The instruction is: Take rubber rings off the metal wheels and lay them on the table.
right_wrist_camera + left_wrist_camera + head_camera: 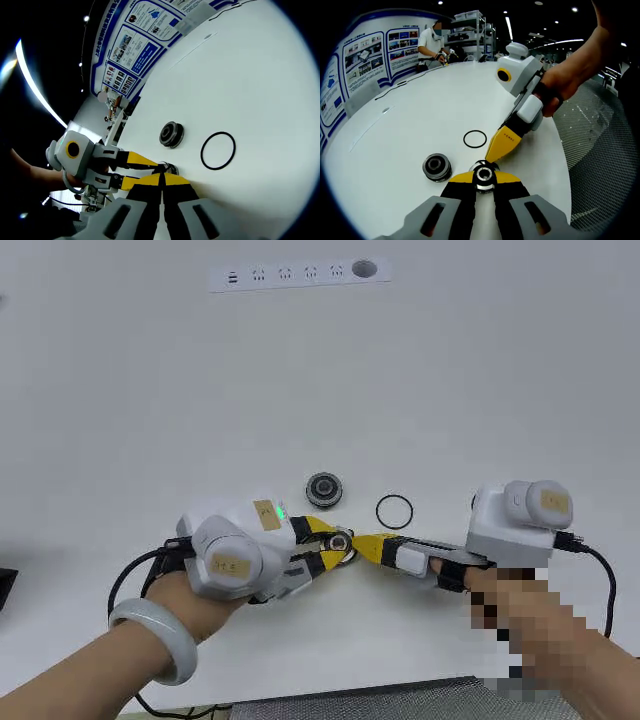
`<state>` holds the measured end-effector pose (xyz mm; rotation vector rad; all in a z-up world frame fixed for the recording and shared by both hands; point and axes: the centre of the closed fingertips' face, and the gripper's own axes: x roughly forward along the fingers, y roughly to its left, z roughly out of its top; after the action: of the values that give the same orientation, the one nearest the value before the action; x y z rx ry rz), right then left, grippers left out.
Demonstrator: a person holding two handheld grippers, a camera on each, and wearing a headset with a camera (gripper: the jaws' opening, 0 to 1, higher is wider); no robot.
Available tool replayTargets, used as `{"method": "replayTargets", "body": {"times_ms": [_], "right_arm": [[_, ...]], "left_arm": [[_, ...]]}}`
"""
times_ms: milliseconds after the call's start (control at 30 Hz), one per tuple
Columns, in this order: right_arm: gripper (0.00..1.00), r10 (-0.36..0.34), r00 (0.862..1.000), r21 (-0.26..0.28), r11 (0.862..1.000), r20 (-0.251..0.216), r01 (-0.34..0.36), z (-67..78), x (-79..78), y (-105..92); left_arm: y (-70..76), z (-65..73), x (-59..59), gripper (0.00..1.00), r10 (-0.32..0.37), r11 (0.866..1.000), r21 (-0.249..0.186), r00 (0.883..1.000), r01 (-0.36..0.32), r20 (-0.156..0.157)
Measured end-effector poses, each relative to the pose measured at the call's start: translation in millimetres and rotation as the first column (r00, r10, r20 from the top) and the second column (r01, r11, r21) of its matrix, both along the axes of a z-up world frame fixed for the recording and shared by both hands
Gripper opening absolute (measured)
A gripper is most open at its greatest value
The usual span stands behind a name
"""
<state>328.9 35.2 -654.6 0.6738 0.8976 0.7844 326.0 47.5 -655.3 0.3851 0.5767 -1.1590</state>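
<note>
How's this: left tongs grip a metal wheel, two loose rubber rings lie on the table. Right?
Wrong on the count: the head view shows one loose rubber ring on the table, not two. The left tongs do grip a metal wheel.

The white table [150, 390] carries 1 metal wheel [325, 490], with 1 loose black rubber ring [394, 511] lying flat near it. 1 white power strip [298, 274] lies toward the far side.
</note>
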Motion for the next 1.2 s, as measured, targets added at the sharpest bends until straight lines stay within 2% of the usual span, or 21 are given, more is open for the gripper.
{"method": "replayTargets", "body": {"times_ms": [733, 1000, 1033, 1067, 1133, 1200], "right_arm": [[0.02, 0.01, 1.0, 0.009, 1.0, 0.001, -0.01, 3.7, -0.8, 4.4], [0.02, 0.02, 1.0, 0.03, 0.999, 0.005, -0.02, 7.8, -1.4, 9.6], [0.02, 0.013, 1.0, 0.059, 0.998, 0.011, -0.014, 12.7, 0.0, 12.5], [0.02, -0.005, 1.0, 0.114, 0.993, 0.01, 0.004, 23.2, 3.0, 17.1], [0.02, 0.017, 0.999, 0.057, 0.998, 0.027, -0.019, 20.3, 3.3, 15.7], [0.02, 0.026, 0.999, 0.062, 0.998, 0.029, -0.028, 21.0, 2.4, 18.8]], "left_arm": [[-0.6, 1.7, -0.8, 0.13, -0.002, 1.0, 0.001, 1.0, 0.002, 0.001], [-1.4, 2.4, -1.0, 0.13, -0.005, 1.0, 0.002, 1.0, 0.005, 0.001], [-1.5, 2.4, -0.9, 0.13, -0.005, 1.0, 0.002, 1.0, 0.005, 0.001], [-1.6, 2.5, -0.9, 0.13, -0.005, 1.0, 0.003, 1.0, 0.005, 0.001], [-1.9, 2.7, -0.9, 0.13, -0.003, 1.0, 0.002, 1.0, 0.003, 0.001], [-2.0, 2.8, -0.9, 0.13, -0.003, 1.0, 0.002, 1.0, 0.003, 0.0]]}}
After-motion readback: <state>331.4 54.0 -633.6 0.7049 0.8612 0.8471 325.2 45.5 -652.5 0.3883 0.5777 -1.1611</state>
